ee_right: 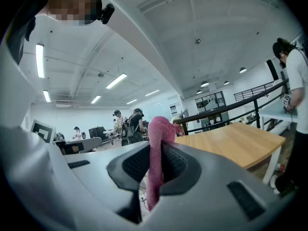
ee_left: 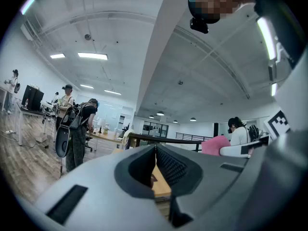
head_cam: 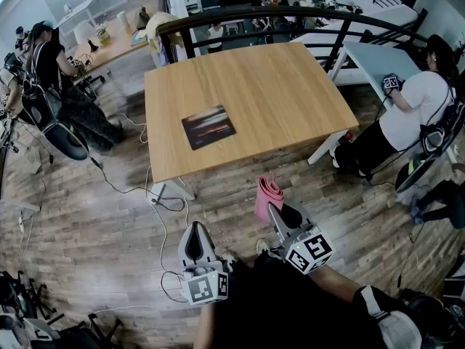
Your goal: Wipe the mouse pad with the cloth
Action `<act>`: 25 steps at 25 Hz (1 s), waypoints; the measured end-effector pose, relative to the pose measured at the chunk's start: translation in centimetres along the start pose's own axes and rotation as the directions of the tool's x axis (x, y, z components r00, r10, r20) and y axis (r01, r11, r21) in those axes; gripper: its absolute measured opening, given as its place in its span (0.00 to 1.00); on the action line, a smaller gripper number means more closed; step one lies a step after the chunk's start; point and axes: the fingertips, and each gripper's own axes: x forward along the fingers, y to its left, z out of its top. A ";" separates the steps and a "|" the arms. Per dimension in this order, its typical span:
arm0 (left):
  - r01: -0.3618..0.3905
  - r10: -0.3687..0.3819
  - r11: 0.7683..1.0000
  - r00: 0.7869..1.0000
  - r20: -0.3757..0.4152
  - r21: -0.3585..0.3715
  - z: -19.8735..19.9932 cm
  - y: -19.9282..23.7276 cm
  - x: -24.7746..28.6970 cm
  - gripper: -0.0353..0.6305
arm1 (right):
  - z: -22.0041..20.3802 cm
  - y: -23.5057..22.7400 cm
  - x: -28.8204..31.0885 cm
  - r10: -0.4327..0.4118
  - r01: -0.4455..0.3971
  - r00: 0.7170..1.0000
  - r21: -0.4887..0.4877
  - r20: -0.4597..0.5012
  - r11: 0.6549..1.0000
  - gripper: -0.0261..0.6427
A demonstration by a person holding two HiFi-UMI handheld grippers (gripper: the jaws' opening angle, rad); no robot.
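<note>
The head view is looking steeply down from above the person. The table (head_cam: 247, 100) is lying toward 12 o'clock, and the left gripper (head_cam: 195, 231) and right gripper (head_cam: 278, 211) are sitting close beneath the camera at 6 o'clock. Each gripper view is riding right behind its own jaws, low beside the table and tilting up toward the ceiling. The right one is looking past the clamped pink cloth (ee_right: 156, 148). All three views are sharing the table, the black railing (head_cam: 290, 13) and the person in a white shirt (head_cam: 410, 111) at 3 o'clock.

Grey left gripper (head_cam: 197, 230), right gripper (head_cam: 277, 211), marker cubes (head_cam: 206, 287)
</note>
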 end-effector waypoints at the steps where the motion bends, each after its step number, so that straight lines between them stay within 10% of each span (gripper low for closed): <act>1: 0.001 -0.001 1.000 1.000 0.000 0.003 0.1 -0.2 0.0 0.09 | 0.2 -0.1 -0.1 0.000 0.000 1.000 -0.001 0.000 1.000 0.12; 25: -0.013 0.014 1.000 1.000 -0.023 0.015 -1.3 -3.8 1.2 0.09 | 0.6 -3.8 -1.4 0.024 -0.024 1.000 0.041 0.017 0.999 0.12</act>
